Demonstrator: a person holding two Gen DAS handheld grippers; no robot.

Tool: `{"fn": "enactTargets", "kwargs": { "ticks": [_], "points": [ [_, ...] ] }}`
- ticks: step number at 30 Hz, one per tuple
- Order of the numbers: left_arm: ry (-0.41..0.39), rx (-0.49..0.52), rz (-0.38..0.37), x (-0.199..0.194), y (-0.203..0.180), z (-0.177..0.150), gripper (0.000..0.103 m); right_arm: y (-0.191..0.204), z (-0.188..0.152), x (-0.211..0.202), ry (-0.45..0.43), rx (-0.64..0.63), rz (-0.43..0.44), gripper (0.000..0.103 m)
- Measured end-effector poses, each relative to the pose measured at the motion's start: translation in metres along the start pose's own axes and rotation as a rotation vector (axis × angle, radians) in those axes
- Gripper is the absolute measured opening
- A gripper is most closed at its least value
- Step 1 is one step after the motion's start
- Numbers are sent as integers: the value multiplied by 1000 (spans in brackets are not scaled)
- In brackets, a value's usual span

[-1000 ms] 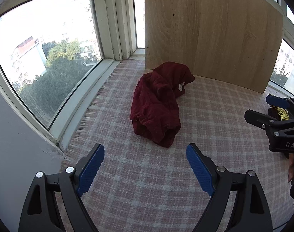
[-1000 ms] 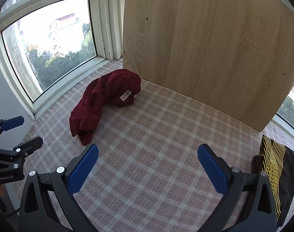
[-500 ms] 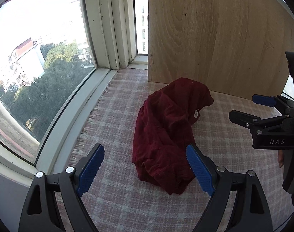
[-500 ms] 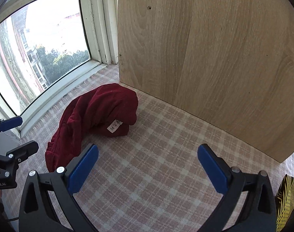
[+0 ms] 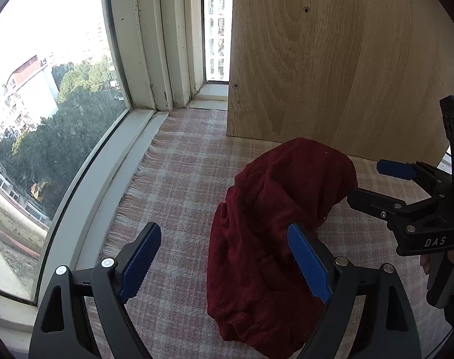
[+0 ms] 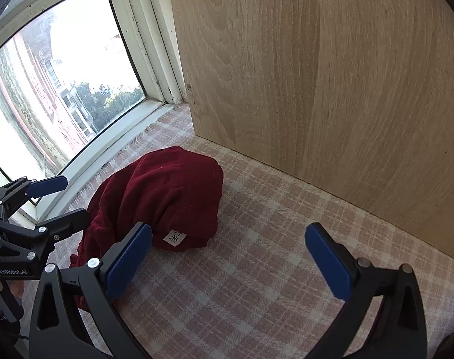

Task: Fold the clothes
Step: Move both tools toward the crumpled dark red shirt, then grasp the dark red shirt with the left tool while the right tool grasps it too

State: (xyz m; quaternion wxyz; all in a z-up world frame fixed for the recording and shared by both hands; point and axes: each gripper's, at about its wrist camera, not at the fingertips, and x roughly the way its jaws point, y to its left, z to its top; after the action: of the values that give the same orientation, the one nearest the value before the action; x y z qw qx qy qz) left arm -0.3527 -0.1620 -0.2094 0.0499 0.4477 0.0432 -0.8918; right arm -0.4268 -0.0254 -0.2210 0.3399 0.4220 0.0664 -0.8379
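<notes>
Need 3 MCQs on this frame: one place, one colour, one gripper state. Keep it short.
1. Where does the garment lie?
A. on the checked cloth, before the wooden board
B. on the window sill
C. hung on the board

2. What colour is the garment?
A. yellow
B. dark red
C. grey

3. How does the left gripper stand?
A. shut on the garment
B. shut, empty
C. open, gripping nothing

Answers:
1 A, it lies crumpled on the cloth below the board.
2 B, dark red in both views.
3 C, its blue pads stand wide apart.

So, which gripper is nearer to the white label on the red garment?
Right. The right gripper has the white label just beside one fingertip; the left gripper hovers at the red garment's opposite end, away from the label.
</notes>
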Motion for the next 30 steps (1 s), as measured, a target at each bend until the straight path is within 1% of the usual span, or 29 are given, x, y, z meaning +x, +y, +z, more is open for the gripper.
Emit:
{"fn": "enactTargets", "kwargs": {
  "ticks": [7,9,11,14,18,20,22,24,27,30],
  "points": [
    [27,-4,-25,17,5,6,86,0,9,14,-6,-8,58,102],
    [33,2,-29,20,4,8,86,2,10,18,-1,-11,93,94],
    [40,8,-36,23,3,9,86,3,11,23,14,-8,128,75],
    [48,11,-49,28,2,11,86,3,11,31,44,-1,155,62],
    [57,7,-75,32,1,11,86,3,11,34,63,-6,193,52],
    [66,2,-91,35,2,12,86,4,12,37,83,-7,220,37],
    [76,1,-108,37,2,12,86,5,13,41,104,-12,239,35],
    [78,0,-119,37,3,13,86,6,13,42,113,-15,249,35],
    [73,8,-132,36,2,13,86,8,11,37,99,-29,209,35],
    [69,16,-134,35,1,14,86,8,11,38,108,-17,193,36]
  ]
}}
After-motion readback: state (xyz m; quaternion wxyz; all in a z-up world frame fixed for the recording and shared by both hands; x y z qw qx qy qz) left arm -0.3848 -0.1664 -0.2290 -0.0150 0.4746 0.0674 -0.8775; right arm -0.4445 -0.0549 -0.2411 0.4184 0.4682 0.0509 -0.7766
